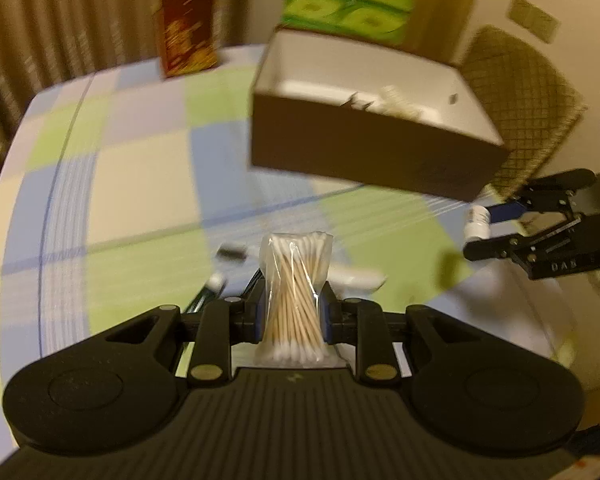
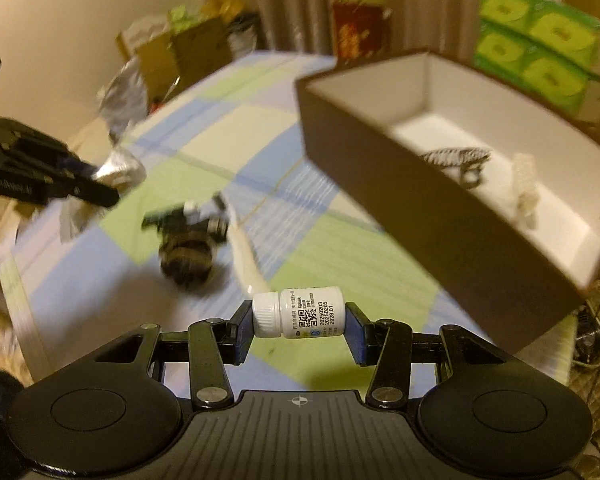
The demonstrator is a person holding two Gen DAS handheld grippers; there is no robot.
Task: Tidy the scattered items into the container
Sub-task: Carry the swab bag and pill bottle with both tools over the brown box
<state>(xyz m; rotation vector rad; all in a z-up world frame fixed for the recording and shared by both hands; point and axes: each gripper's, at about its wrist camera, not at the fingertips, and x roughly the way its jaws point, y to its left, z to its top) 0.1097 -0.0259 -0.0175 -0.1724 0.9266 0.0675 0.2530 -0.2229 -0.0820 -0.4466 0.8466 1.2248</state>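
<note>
In the left wrist view my left gripper (image 1: 294,304) is shut on a clear bag of cotton swabs (image 1: 296,280), held upright above the checked tablecloth (image 1: 140,184). The open brown box (image 1: 376,160) with a white inside stands ahead and to the right. My right gripper (image 2: 299,320) is shut on a small white pill bottle (image 2: 300,312), gripped sideways by its cap and base. The box (image 2: 440,216) lies to its right and holds a striped hair clip (image 2: 456,160) and a clear item (image 2: 524,184). Each view shows the other gripper (image 1: 484,230) (image 2: 100,182) off to the side.
A dark striped item (image 2: 188,248) and a white stick (image 2: 248,256) lie on the cloth. Behind the box stands a green tissue pack (image 1: 348,0), with a red-orange bottle (image 1: 186,36) at the table's far edge. A woven chair back (image 1: 516,92) is beyond the box.
</note>
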